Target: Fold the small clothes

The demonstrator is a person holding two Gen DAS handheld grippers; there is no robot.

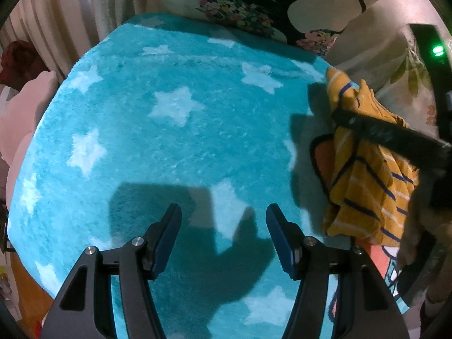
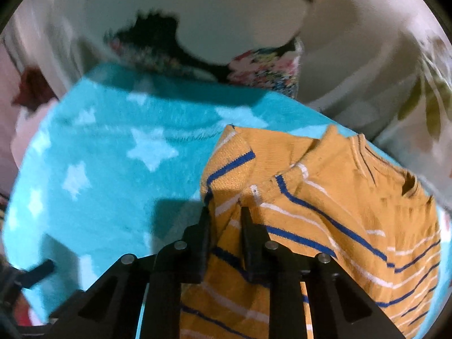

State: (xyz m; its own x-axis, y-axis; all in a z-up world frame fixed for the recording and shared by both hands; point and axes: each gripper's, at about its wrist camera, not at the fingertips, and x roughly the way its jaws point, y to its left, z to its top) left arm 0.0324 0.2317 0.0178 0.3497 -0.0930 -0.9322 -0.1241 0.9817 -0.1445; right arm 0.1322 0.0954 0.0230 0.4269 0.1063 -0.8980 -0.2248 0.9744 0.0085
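Observation:
A mustard-yellow top [image 2: 325, 197] with blue and white stripes lies bunched at the right side of a turquoise blanket with white stars [image 2: 113, 183]. My right gripper [image 2: 224, 217] is shut on a fold of this top near its left edge, with cloth pinched between the pads. In the left wrist view the same striped top [image 1: 364, 186] hangs crumpled from the right gripper's dark finger [image 1: 381, 135]. My left gripper [image 1: 223, 217] hovers open above the bare blanket [image 1: 169, 147], left of the top, with nothing between its fingers.
A second garment with an orange, black-outlined print [image 1: 322, 161] lies under the striped top. Floral pillows [image 1: 240, 8] stand along the blanket's far edge. A pink plush thing [image 1: 25, 113] and a curtain [image 1: 56, 14] are at the left.

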